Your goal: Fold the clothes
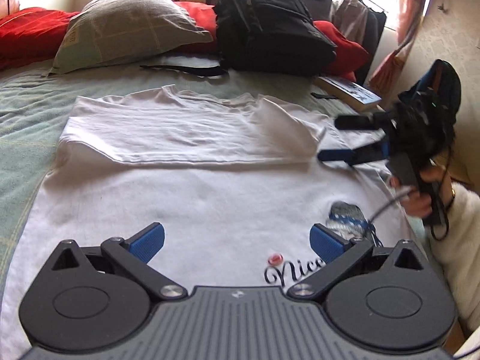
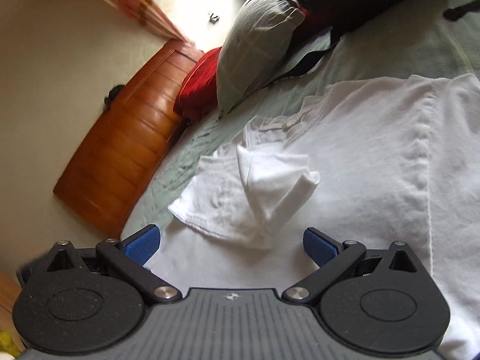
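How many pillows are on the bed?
1 grey pillow lies at the head of the bed, left of the black backpack. Red bedding behind it may hide more.

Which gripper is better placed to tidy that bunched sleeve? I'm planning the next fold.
Probably the right gripper: it is open, pointing straight at the crumpled sleeve of the white T-shirt. The left gripper, also open, hovers over the printed part, away from it.

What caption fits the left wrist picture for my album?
Open left hand-held gripper over a half-folded white T-shirt on the bed, right hand-held gripper open nearby.
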### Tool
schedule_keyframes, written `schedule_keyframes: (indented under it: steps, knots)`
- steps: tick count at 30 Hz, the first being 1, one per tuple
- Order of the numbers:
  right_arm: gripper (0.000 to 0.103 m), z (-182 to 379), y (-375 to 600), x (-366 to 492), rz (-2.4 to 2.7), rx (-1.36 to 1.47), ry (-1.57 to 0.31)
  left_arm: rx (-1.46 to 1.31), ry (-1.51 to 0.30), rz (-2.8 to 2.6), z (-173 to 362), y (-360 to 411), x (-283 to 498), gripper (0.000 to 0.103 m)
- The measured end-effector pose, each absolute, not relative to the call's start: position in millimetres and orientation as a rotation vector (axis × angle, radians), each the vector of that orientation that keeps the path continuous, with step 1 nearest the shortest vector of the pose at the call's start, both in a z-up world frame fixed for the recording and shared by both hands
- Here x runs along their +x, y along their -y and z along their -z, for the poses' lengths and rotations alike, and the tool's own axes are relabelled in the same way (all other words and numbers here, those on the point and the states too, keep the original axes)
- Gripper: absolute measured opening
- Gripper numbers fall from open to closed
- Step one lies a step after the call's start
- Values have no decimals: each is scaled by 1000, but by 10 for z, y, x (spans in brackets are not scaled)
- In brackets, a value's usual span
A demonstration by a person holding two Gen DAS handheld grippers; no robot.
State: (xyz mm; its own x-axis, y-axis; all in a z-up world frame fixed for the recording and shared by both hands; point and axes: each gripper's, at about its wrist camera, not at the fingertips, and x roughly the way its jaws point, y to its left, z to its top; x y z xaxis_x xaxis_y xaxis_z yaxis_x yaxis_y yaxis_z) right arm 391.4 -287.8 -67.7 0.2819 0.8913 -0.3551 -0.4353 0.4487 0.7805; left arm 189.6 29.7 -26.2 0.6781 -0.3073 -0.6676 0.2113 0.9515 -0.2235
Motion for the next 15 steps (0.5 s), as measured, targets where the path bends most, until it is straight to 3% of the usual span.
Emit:
schedule_keyframes:
  steps: [6, 12, 15]
  knots:
    - [100, 699, 2882, 4209, -835, 762, -937, -216, -712, 346, 264, -410, 1766, 102]
    - [59, 796, 2877, 4333, -700, 841, -1004, -254, -718, 365, 306, -594, 1749, 102]
    - [28, 757, 2821, 4247, -664, 799, -995, -258, -732, 362, 335, -679, 1766, 102]
